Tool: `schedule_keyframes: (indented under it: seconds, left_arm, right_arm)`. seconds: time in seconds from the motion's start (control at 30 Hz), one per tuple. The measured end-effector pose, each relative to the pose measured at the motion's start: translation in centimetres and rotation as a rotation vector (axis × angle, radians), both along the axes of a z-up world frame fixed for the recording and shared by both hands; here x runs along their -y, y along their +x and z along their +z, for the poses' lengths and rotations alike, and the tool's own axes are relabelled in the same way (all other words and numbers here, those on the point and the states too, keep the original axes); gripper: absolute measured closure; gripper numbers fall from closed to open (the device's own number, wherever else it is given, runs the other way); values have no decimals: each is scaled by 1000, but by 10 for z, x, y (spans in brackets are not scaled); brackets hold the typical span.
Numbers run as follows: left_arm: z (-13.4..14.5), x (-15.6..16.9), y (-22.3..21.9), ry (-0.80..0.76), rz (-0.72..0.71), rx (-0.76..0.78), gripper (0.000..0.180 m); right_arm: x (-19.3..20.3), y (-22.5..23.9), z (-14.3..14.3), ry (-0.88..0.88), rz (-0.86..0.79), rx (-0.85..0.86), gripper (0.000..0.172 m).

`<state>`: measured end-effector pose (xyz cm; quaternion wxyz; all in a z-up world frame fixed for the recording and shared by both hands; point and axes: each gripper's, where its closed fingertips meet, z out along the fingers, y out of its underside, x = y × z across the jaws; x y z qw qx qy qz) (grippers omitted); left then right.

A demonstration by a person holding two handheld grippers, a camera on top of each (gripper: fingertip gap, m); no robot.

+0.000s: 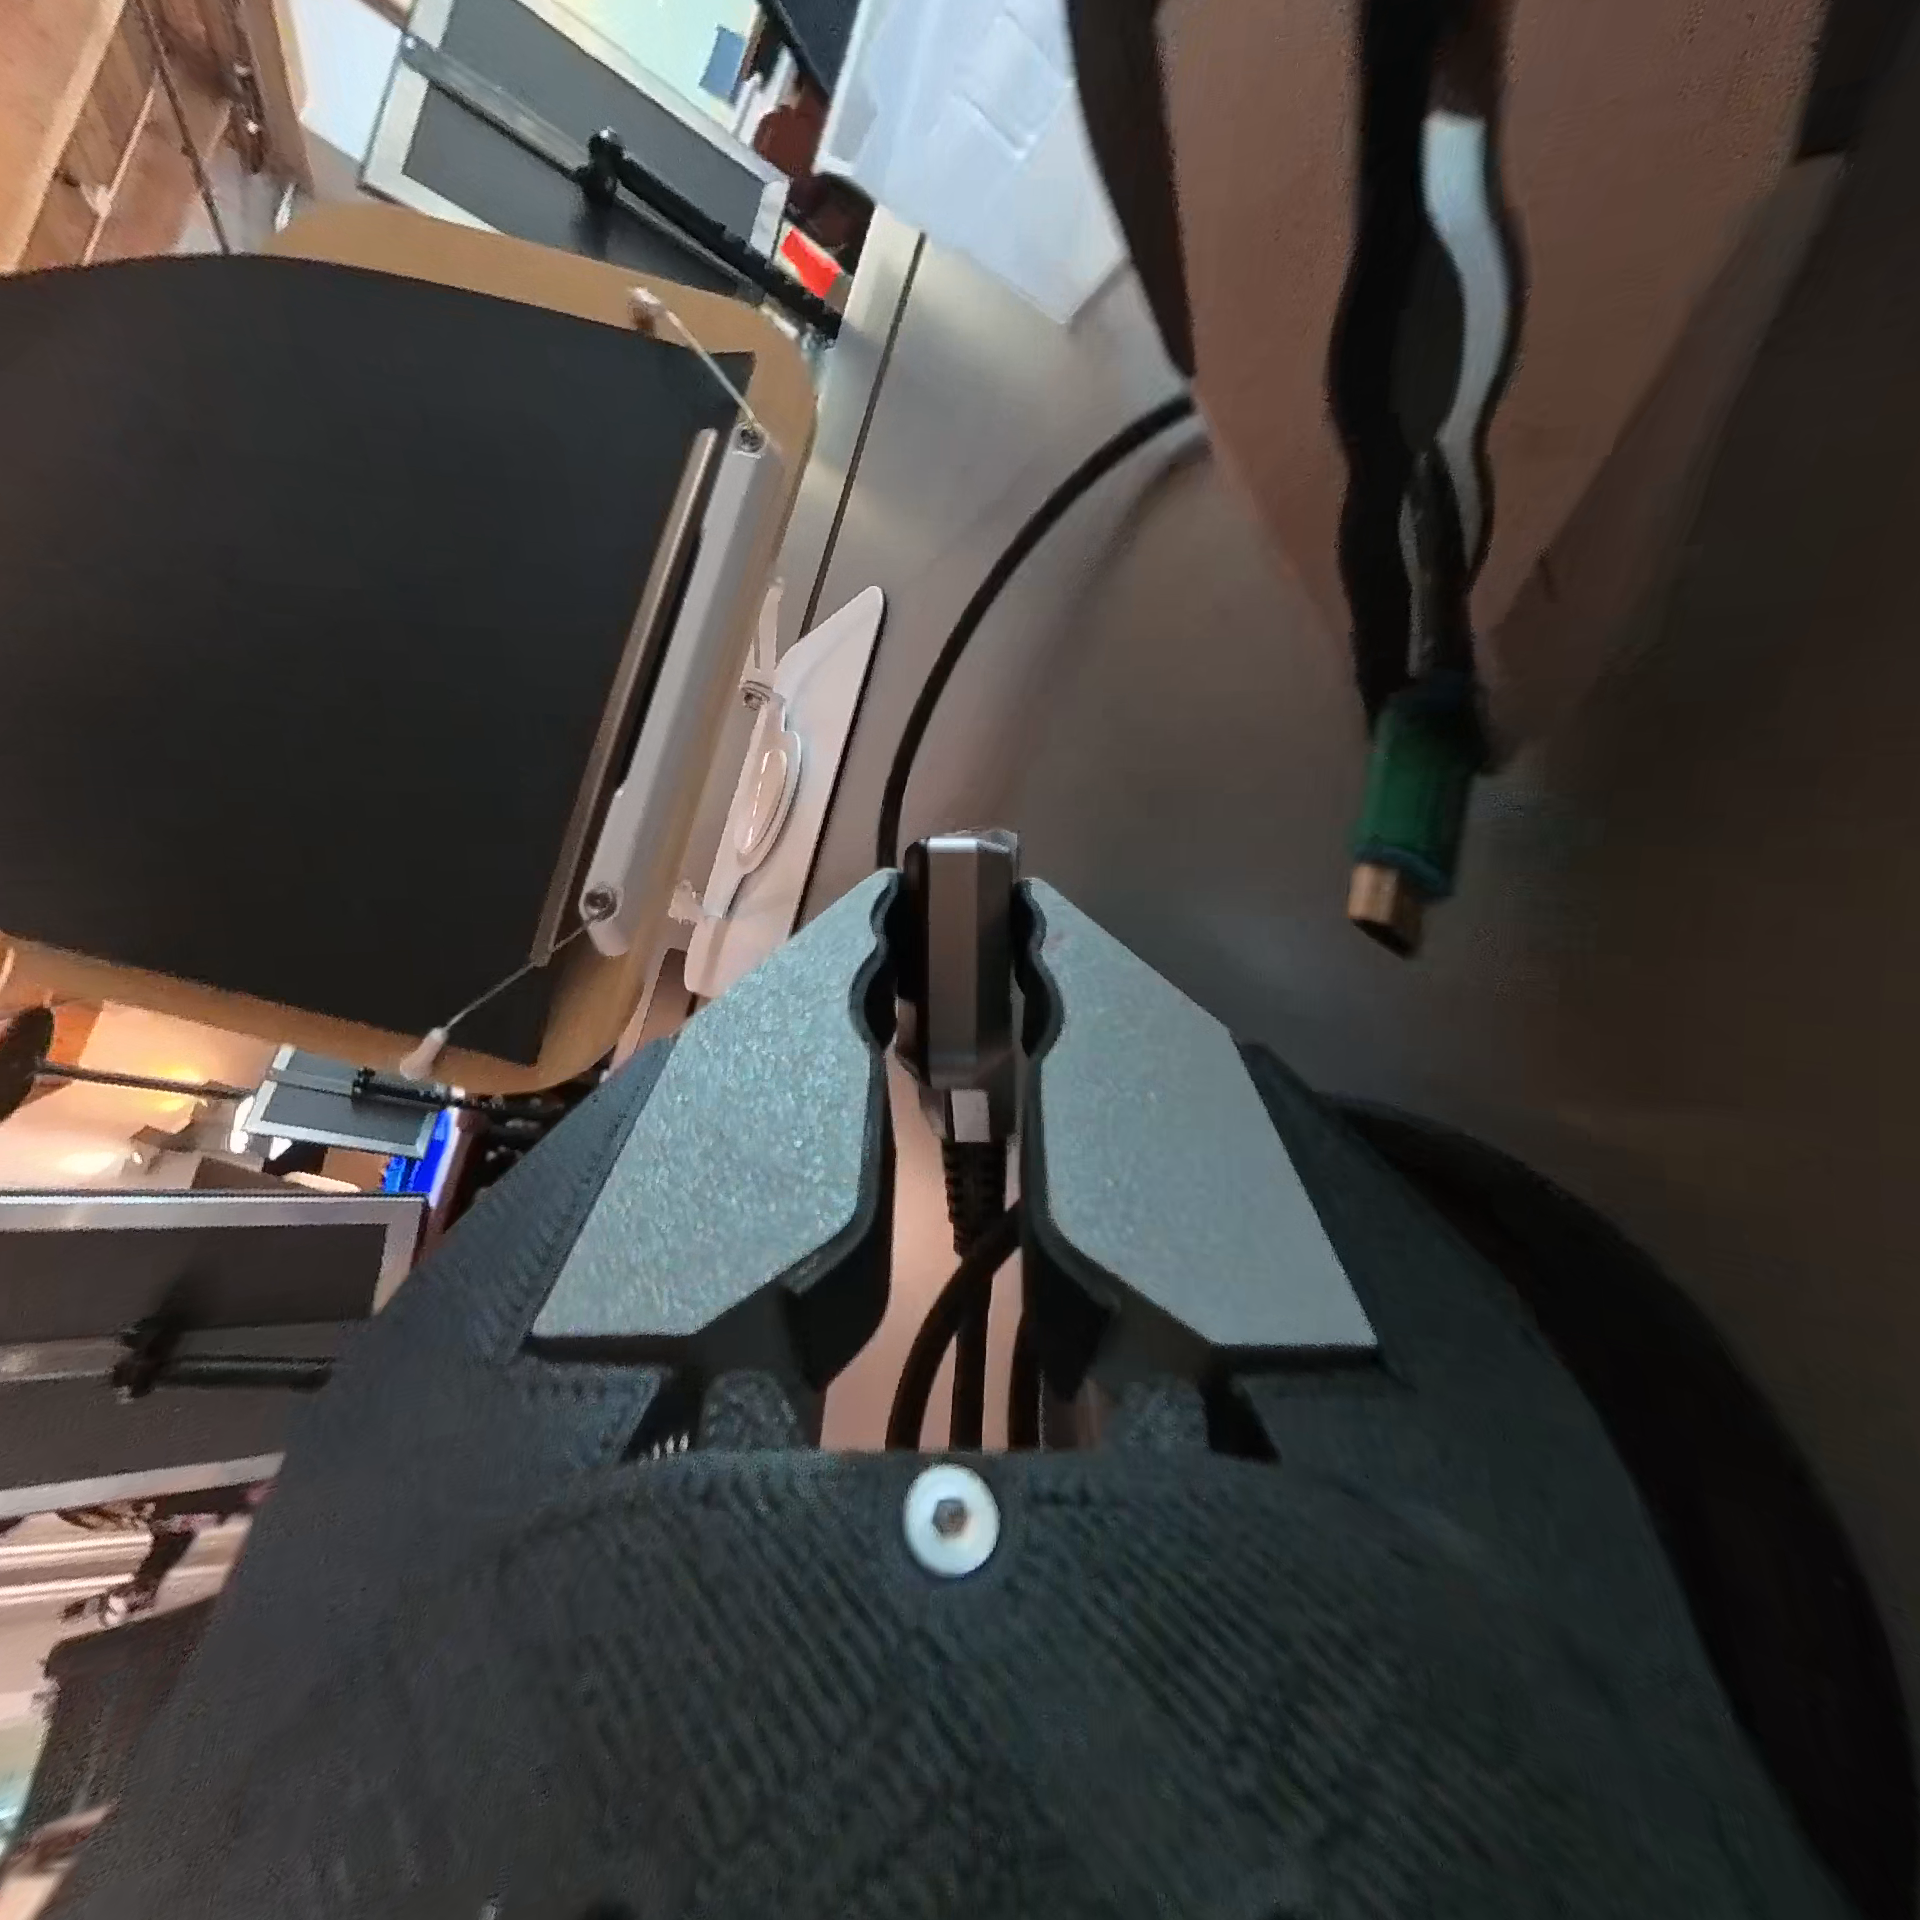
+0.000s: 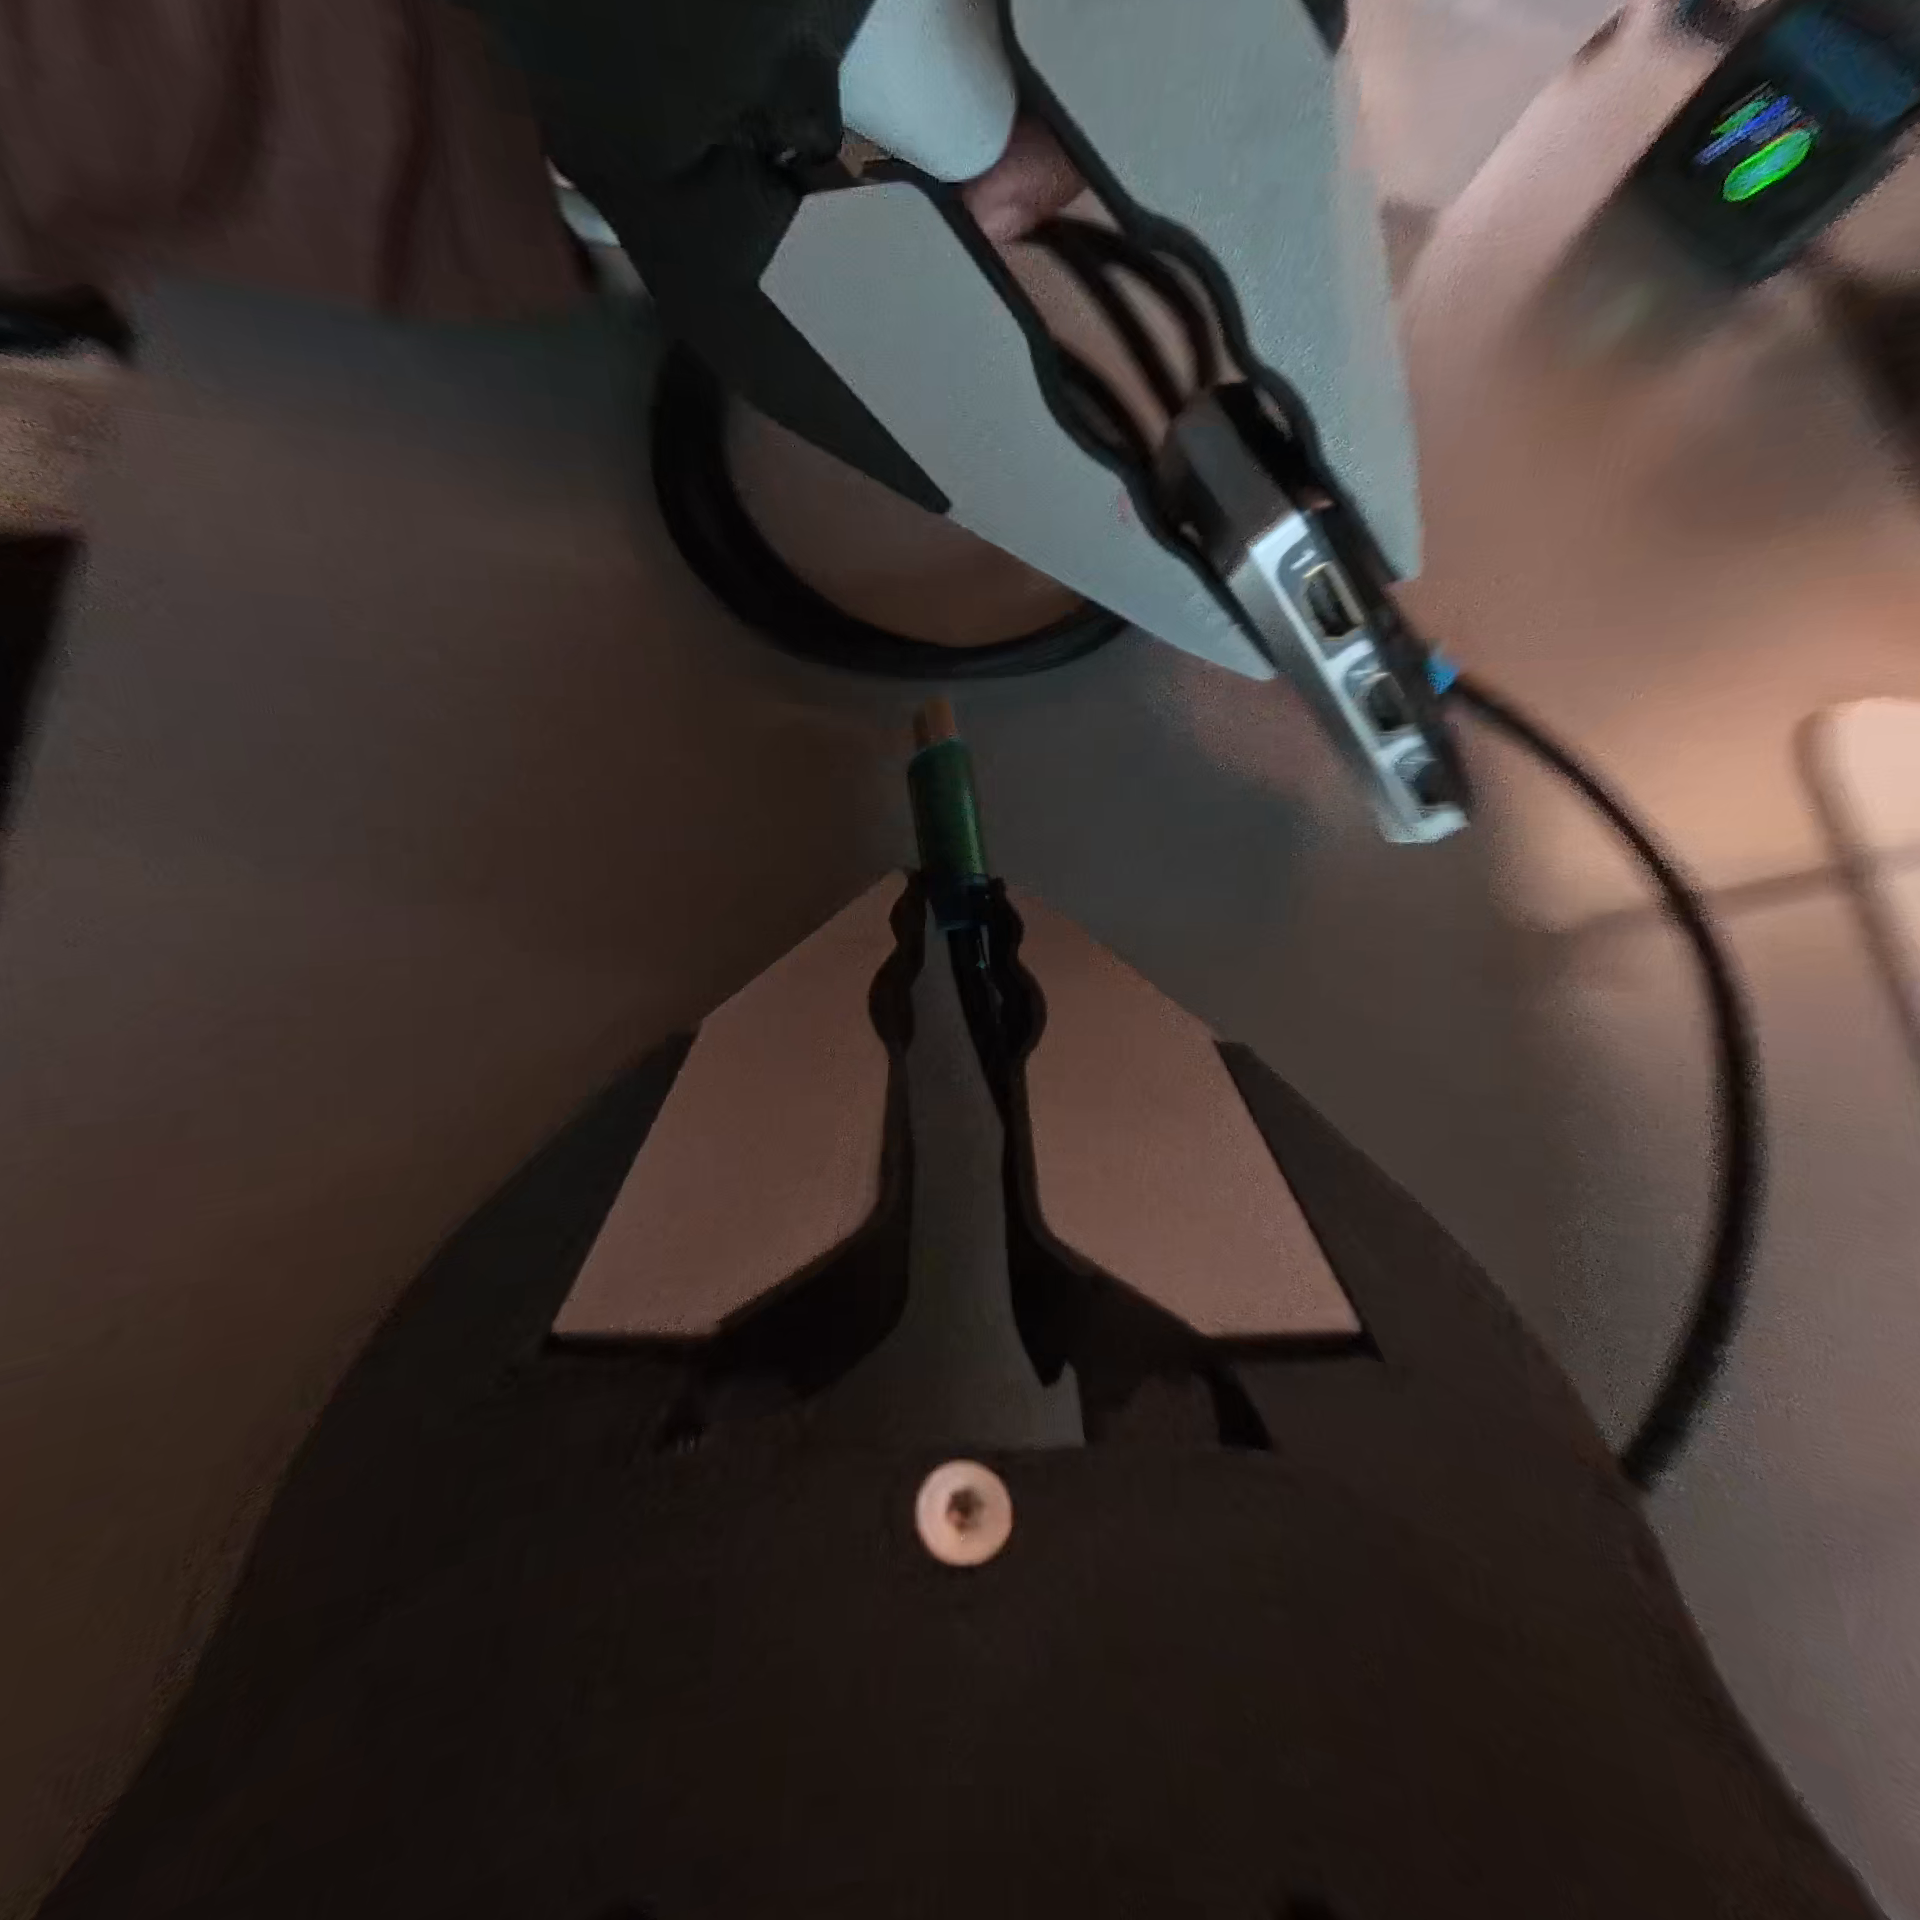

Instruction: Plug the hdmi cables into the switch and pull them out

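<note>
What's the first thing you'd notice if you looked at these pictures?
Probably the green plug with its coppery tip, poking out of the right gripper in midair, its black cable pinched between the fingers. Next, the silver switch box with a row of ports, clamped in the left gripper up and to the right of the plug. A black cable loops away from the box.

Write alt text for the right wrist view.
The right hand-held gripper pinches a black cable just behind its green HDMI plug, which points forward over a grey table. Upper right, the left hand-held gripper clamps a silver switch, ports facing the camera.
</note>
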<state>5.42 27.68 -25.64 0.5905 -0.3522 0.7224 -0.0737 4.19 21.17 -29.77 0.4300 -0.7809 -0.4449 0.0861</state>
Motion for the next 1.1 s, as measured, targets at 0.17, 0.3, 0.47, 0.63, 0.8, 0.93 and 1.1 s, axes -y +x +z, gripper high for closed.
schedule_keyframes:
  seconds: [0.17,0.3,0.47,0.63,0.8,0.93,1.1]
  left_arm:
    - [4,-7,-2,-33,41,16,162]
    - [0,-6,-1,-15,49,-4,162]
    - [-2,-2,1,1,30,-20,163]
    - [-5,4,3,0,-5,-31,163]
    - [-6,7,2,41,-38,-35,163]
    - [-8,10,2,65,-55,-46,163]
    - [-10,12,3,121,-74,-56,163]
  right_arm:
    - [-23,47,33,465,-263,551,164]
    - [-29,44,51,679,-320,835,164]
    - [-32,41,57,756,-322,938,165]
    - [-34,37,47,759,-258,986,165]
    - [-29,34,42,728,-213,919,165]
    - [-27,32,43,740,-207,908,165]
    - [-25,31,42,738,-183,889,165]
